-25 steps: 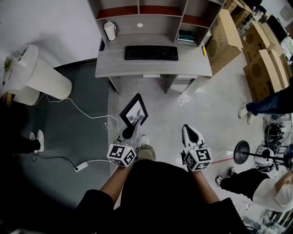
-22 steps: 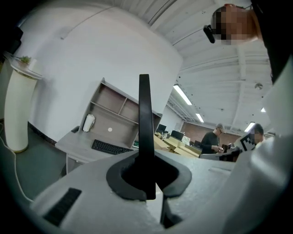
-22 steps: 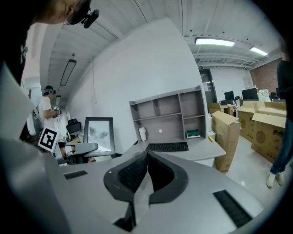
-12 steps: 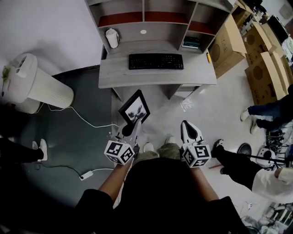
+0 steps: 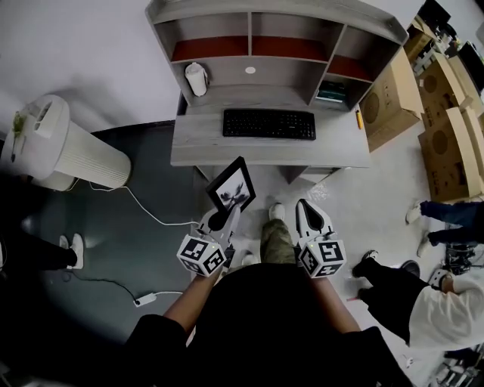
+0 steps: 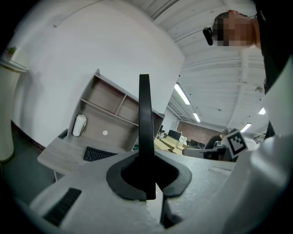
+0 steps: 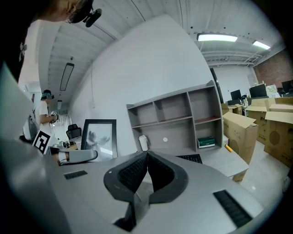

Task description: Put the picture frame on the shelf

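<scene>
The left gripper [image 5: 224, 219] and right gripper [image 5: 308, 208] point forward, jaws closed.

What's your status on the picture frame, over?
Left tool shut on black rectangular picture frame. Right tool shut, empty. Grey wooden shelf ahead, above desk with black keyboard.

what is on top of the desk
A black keyboard, a white container at back left, a yellow item at the right edge. The picture frame hides a sliver of the desk in front.
</scene>
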The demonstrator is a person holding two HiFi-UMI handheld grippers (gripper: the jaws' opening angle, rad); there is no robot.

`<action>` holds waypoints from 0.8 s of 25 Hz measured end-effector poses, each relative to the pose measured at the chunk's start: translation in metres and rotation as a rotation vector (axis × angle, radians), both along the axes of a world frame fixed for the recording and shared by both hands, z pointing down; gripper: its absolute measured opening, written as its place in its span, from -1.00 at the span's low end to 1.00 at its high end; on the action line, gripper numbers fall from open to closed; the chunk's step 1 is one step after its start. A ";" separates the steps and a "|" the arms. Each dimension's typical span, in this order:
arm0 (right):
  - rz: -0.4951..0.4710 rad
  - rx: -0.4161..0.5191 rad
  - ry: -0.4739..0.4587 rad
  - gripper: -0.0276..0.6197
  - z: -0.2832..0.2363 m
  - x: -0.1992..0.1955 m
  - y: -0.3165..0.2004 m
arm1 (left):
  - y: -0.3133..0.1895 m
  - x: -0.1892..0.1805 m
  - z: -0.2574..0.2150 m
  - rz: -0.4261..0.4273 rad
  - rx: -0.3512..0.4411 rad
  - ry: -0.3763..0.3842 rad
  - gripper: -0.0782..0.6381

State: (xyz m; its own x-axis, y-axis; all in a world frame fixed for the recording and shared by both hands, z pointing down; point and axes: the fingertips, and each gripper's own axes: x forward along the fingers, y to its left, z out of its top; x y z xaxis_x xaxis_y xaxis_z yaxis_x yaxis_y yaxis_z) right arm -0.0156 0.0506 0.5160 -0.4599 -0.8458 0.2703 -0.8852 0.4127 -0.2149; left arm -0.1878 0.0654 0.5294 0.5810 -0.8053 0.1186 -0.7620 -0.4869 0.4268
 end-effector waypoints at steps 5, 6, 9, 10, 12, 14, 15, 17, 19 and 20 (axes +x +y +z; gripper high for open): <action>-0.022 0.028 -0.008 -0.88 -0.018 0.012 -0.073 | -0.068 0.016 -0.016 0.012 0.013 -0.015 -0.71; -0.032 0.031 -0.009 -0.88 -0.021 0.014 -0.087 | -0.082 0.020 -0.019 0.017 0.014 -0.013 -0.71; -0.054 0.038 -0.015 -0.88 -0.029 0.019 -0.129 | -0.128 0.030 -0.030 0.021 0.027 -0.012 -0.71; -0.060 0.038 -0.018 -0.87 -0.030 0.022 -0.143 | -0.143 0.033 -0.035 0.013 0.037 -0.017 -0.71; -0.074 0.038 -0.021 -0.87 -0.032 0.027 -0.170 | -0.173 0.040 -0.045 0.000 0.058 -0.030 -0.71; -0.087 0.041 -0.022 -0.87 -0.034 0.033 -0.195 | -0.203 0.049 -0.054 0.004 0.072 -0.025 -0.71; -0.092 0.044 -0.023 -0.87 -0.035 0.037 -0.206 | -0.218 0.055 -0.057 0.014 0.079 -0.017 -0.71; -0.096 0.049 -0.022 -0.87 -0.036 0.046 -0.228 | -0.248 0.065 -0.063 0.047 0.088 0.003 -0.71; -0.096 0.053 -0.024 -0.87 -0.038 0.057 -0.248 | -0.278 0.076 -0.068 0.093 0.086 0.030 -0.71; -0.094 0.056 -0.026 -0.87 -0.040 0.062 -0.257 | -0.292 0.081 -0.070 0.115 0.083 0.038 -0.71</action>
State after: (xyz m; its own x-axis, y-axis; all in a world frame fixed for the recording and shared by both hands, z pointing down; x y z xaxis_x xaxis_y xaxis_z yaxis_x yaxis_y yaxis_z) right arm 0.0465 -0.2063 0.4757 -0.5441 -0.8122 0.2106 -0.8365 0.5055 -0.2116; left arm -0.1067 -0.2263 0.4596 0.6728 -0.7392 0.0305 -0.6833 -0.6051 0.4086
